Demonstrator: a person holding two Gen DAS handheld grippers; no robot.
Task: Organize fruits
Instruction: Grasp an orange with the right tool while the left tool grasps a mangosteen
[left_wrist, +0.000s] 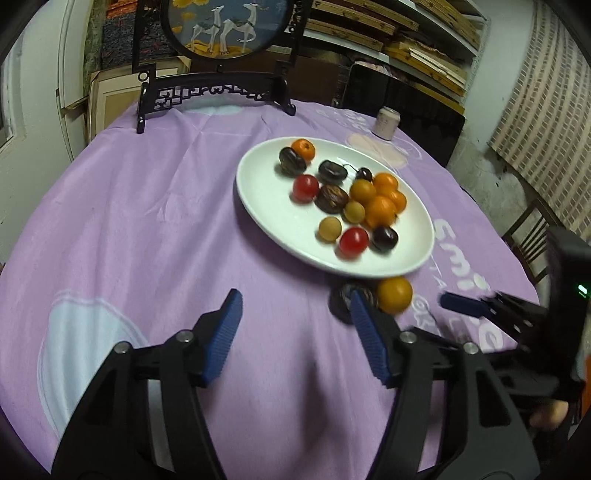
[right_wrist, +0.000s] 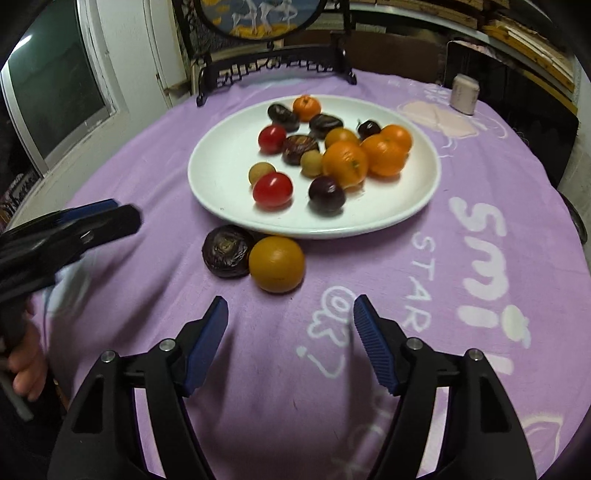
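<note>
Your left tongs (left_wrist: 295, 328) and right tongs (right_wrist: 290, 328) both hover with fingers apart, empty, above the purple-clothed desk (right_wrist: 480, 295). The white plate (right_wrist: 221, 192) holds mixed fruits; an orange (right_wrist: 277, 264) and a dark wrinkled fruit (right_wrist: 227, 251) (touching each other) lie just near of it.

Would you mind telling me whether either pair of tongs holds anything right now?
Nothing is held: the left tongs and the right tongs both stand open and empty.
</note>
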